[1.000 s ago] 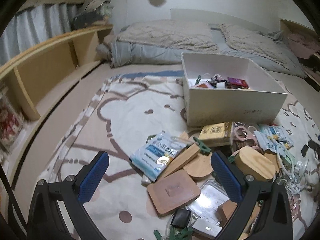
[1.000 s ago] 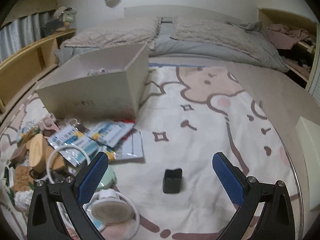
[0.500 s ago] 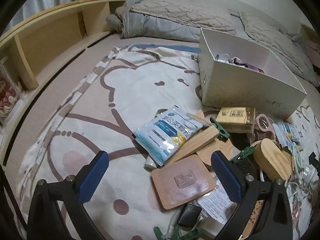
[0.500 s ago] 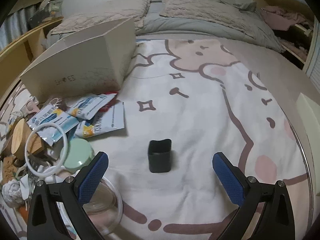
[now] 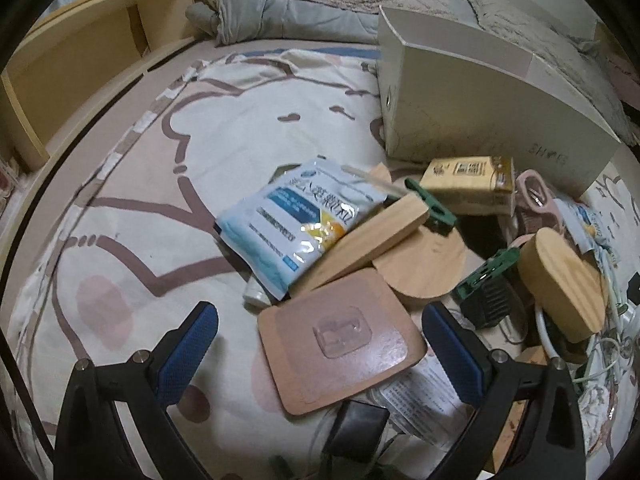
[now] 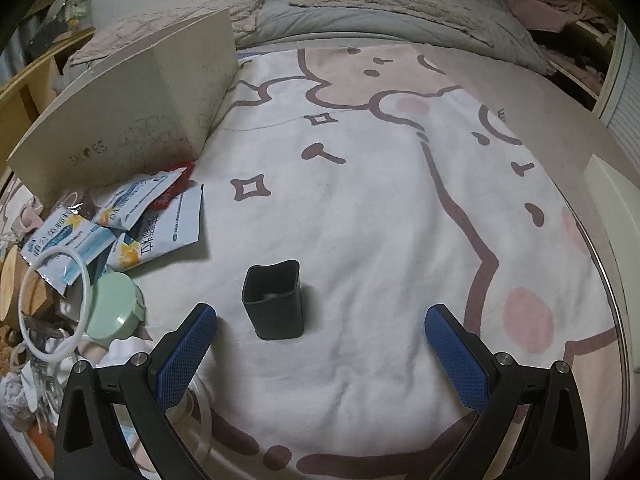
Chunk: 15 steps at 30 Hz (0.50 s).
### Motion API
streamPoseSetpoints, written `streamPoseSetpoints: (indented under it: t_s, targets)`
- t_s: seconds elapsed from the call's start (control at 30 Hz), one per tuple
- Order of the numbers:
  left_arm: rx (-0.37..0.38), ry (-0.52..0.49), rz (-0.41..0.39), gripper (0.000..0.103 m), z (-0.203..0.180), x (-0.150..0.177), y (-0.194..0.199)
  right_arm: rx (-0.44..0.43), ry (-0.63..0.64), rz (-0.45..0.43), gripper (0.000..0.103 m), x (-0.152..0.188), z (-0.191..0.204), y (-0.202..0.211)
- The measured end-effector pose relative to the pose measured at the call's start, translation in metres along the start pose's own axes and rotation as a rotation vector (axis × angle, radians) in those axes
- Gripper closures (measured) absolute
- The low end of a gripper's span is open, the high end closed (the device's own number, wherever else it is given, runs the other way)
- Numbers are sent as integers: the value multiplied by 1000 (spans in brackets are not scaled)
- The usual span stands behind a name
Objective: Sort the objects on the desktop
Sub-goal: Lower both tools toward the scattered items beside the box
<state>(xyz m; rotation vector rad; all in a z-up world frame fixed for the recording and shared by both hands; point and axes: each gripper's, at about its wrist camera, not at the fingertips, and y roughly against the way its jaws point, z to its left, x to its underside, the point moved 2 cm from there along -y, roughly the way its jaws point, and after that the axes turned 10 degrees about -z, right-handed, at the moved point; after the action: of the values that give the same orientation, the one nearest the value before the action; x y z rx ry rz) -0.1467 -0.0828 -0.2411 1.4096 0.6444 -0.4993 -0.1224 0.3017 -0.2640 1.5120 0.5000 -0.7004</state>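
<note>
Both your grippers stand with jaws wide apart and nothing between the blue pads. Ahead of your left gripper [image 5: 320,346] and off to its right, the big white cardboard box [image 5: 472,108] sits on the cartoon-print blanket [image 5: 160,184], its near wall facing you. Between the box and your fingers lies the pile: a blue-and-white sachet [image 5: 304,220] leans on a long wooden block [image 5: 364,240], which overlaps a round wooden disc [image 5: 424,268]. Just beyond your fingertips, and partly between them, lies a brown rounded-square pad [image 5: 340,344] with a clear adhesive hook on it. To the right of your right finger lies an oval wooden lid [image 5: 564,284], with a green clip [image 5: 484,272] beside it. A yellow packet [image 5: 468,188] rests against the box.

Your right gripper [image 6: 320,346] hovers over the blanket, and a small black square cup [image 6: 274,300] stands upright just ahead, nearer the left finger. Further left lie more sachets [image 6: 156,224], a mint-green round lid [image 6: 114,306] and a white ring [image 6: 56,304].
</note>
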Motion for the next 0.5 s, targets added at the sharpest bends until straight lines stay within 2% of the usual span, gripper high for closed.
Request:
streamPoseSetpoints:
  t_s: [0.5]
  targets:
    - [45,93,76,0,3,1,-13,23,-10,31,0,1,-10,-9]
